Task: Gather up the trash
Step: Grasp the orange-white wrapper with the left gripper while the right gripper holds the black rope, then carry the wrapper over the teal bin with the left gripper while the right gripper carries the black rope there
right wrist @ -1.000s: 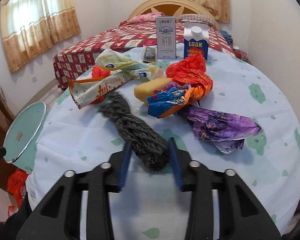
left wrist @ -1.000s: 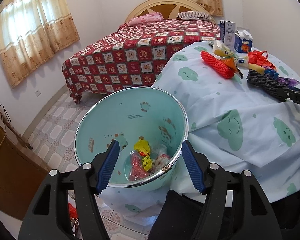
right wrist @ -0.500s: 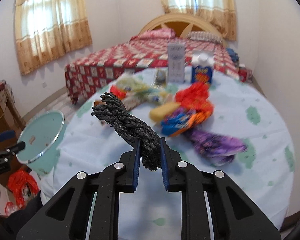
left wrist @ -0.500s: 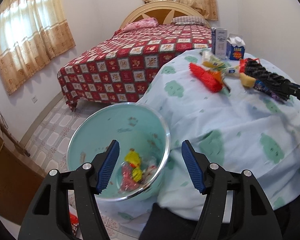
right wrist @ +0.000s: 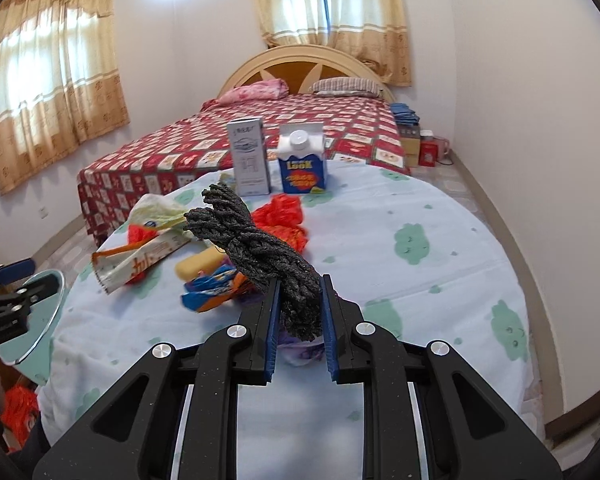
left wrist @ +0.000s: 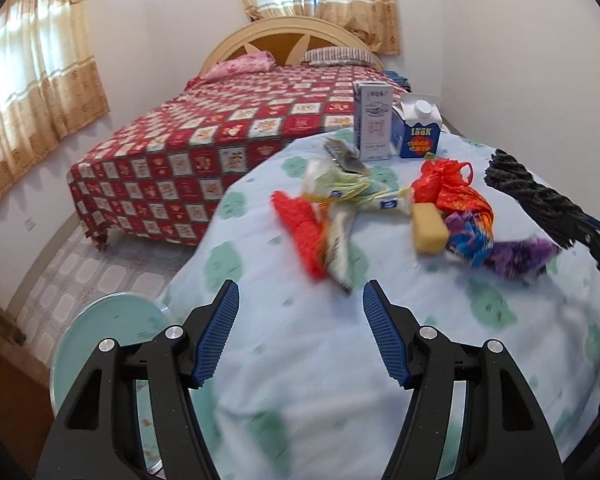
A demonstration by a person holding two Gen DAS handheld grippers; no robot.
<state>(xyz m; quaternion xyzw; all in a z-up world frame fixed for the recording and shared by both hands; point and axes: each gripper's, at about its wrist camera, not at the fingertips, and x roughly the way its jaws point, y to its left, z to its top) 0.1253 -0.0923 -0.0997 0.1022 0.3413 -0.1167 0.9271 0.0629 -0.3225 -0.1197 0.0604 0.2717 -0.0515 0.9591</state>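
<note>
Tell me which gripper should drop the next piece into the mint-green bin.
Right. The right gripper is shut on the dark grey braided rope, lifted off the table. The left gripper is open and empty beside the mint-green plastic bin.

On the bench (right wrist: 420,280), two cartons (right wrist: 302,164) stand side by side at the far edge. Nearer, wrappers (right wrist: 140,256) and bags (right wrist: 280,216) lie heaped left of centre. The bed (right wrist: 260,136) stands beyond the bench. The bin (left wrist: 112,320) sits on the floor at the bench's near left.

Bare tablecloth (left wrist: 300,360) near, wrapper pile (left wrist: 340,216) blocking beyond
</note>
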